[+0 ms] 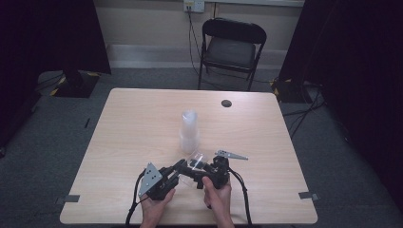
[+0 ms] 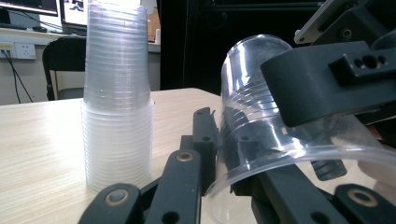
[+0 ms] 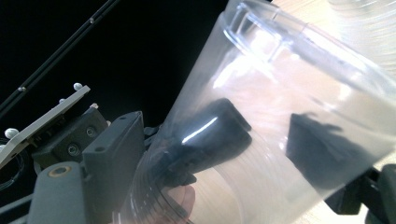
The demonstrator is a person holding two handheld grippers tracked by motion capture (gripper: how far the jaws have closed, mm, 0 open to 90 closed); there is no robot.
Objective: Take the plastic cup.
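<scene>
Single clear plastic cup sits between the two grippers near the front edge of the surface, lying tilted, not upright. Left gripper is pinched narrow on the cup's rim wall: in the left gripper view the rim curves across right over its jaws, one jaw inside the cup and one outside. Right gripper has its jaws spread wide; in the right gripper view the cup lies across them, dark fingers seen through the clear wall. Whether its pads press the wall I cannot tell for sure; it looks released.

Key relation: cup's long axis runs roughly from 7 toward 1 o'clock in the high view, closed bottom pointing up and away toward the stack of cups, open rim toward the left gripper. Stack stands upright at about 12 o'clock from both grippers, near but apart from the held cup. Left hand owns the grip, so likely it carries the cup next; both sit about equally near the stack.

No brand, label or readable writing on cup or stack.
</scene>
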